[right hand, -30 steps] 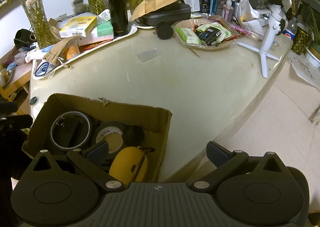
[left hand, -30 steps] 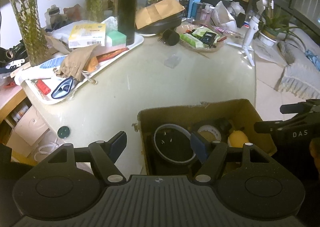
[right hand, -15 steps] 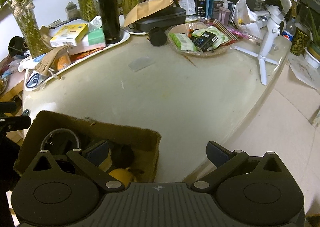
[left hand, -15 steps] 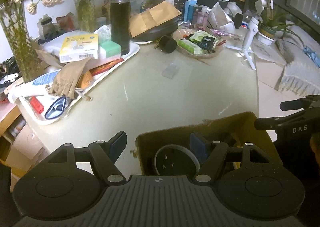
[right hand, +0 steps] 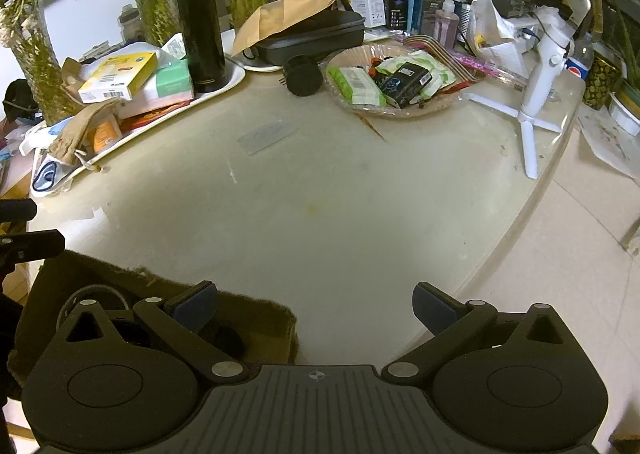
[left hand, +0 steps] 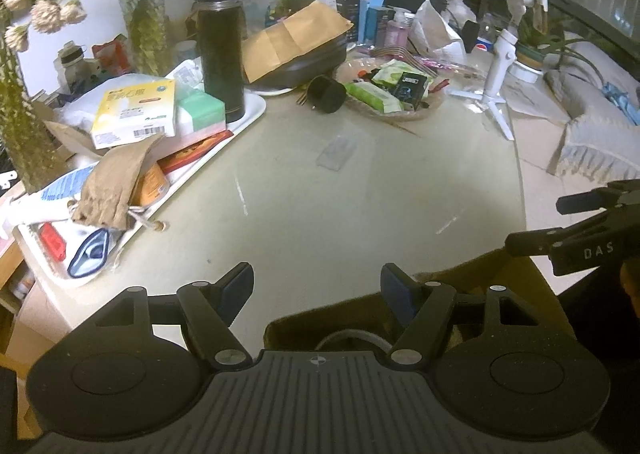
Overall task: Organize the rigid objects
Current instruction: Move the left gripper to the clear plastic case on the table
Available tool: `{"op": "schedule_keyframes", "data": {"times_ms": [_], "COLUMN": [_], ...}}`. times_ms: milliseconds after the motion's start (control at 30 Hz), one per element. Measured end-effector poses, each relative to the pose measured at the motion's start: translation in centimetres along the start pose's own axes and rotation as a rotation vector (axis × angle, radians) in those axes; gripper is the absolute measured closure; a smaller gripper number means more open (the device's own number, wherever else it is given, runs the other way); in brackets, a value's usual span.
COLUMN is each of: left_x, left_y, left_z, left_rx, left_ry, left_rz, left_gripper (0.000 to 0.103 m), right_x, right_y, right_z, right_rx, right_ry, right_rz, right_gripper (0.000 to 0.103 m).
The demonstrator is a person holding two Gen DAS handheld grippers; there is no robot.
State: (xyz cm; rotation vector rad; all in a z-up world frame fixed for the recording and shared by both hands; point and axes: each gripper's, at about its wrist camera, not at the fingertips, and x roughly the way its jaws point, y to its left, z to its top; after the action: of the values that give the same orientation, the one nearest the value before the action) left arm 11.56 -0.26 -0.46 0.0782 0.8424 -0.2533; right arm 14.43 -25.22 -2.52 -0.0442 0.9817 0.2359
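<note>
Presently, findings as observed:
Left gripper [left hand: 317,286]: jaws spread, nothing between them; its right finger stands over the box's far rim.
Right gripper [right hand: 316,306]: jaws spread wide, nothing between them; its left finger stands over the box's corner.
Cardboard box [right hand: 256,308]: at the near edge of the table [right hand: 340,214], between the two grippers, largely hidden behind both.
Box contents: a grey ring [left hand: 352,336] and dark items partly visible; the rest cannot be made out.
Obstructions: the table's middle is bare save a flat clear plastic piece [right hand: 267,138].
Far left: white tray [left hand: 240,126] heaped with cartons, a brown pouch and a black flask [left hand: 221,46].
Far centre: shallow dish [right hand: 400,86] of packets, black round plug [right hand: 303,75] just beside it.
Far right: white tripod stand [right hand: 538,94] near the table's edge.
</note>
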Motion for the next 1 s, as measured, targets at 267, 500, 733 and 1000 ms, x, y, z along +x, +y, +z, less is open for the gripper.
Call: {"op": "schedule_keyframes", "data": {"times_ms": [267,500,733,1000], "left_x": [1.8,4.1,6.5,9.9], "left_y": [0.1,0.3,0.6,0.5], "left_z": [1.0,2.7,4.6,6.5], "left_rx": [0.051,0.128,0.189,0.254], "left_ry": [-0.001,-0.015,-0.026,-0.012], "left_rz": [-0.015,-0.042,-0.094,-0.130], "left_gripper": [0.033,0.033,0.033,0.034], "right_x": [1.8,3.3,4.0,4.5], "right_y": [-0.6,-1.5,-2.2,-3.2], "right_z": [1.4,1.9,2.1,2.3], "right_rx": [-0.004,0.006,0.001,0.031], "right_ry": [-0.006,-0.017,-0.034,-0.041], "right_rz": [0.014,0.024,0.021,0.013], "right_gripper": [0.000,0.000,0.000,0.000]}}
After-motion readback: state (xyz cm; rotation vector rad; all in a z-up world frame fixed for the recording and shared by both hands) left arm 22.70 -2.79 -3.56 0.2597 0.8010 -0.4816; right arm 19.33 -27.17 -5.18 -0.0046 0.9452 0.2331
